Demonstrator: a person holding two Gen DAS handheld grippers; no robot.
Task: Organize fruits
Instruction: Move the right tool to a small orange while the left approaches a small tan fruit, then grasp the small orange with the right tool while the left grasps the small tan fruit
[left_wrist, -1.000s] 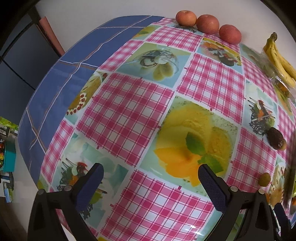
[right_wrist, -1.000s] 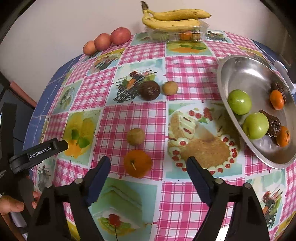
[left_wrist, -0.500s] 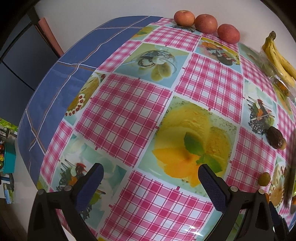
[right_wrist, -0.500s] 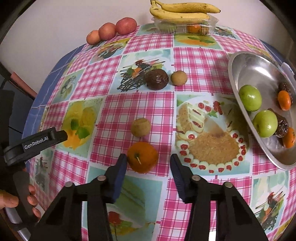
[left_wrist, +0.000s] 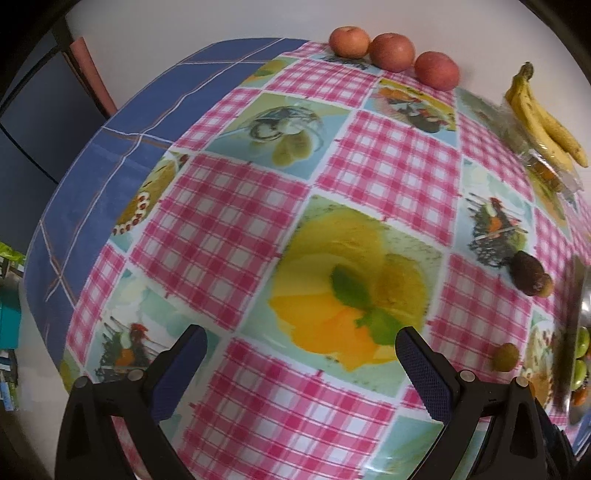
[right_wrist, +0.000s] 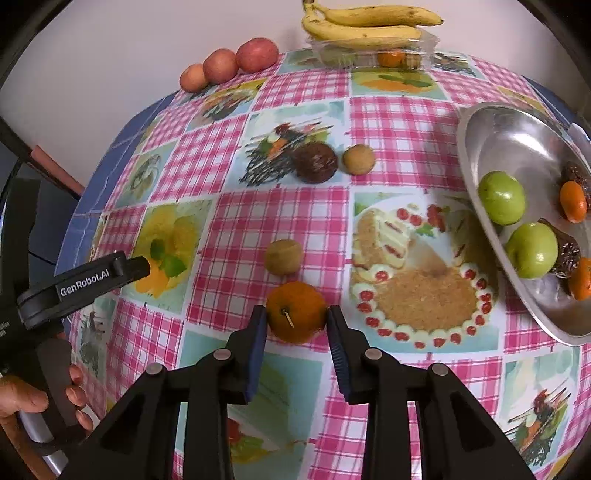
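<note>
Grab step right now: my right gripper (right_wrist: 296, 319) has its fingers pinched on the orange (right_wrist: 296, 315) sitting on the counter (right_wrist: 280, 206). Left gripper (left_wrist: 301, 358) hangs wide apart, holding nothing. Next I'd guess lift and carry it to the metal tray (right_wrist: 517, 144).

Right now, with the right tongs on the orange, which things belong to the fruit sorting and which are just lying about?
Job:
right tongs, closed on the orange
metal bowl holding green apples
loose brown fruits
dark fruit
red apples
bananas

Lying about:
left tongs, open, idle
patterned tablecloth
</note>
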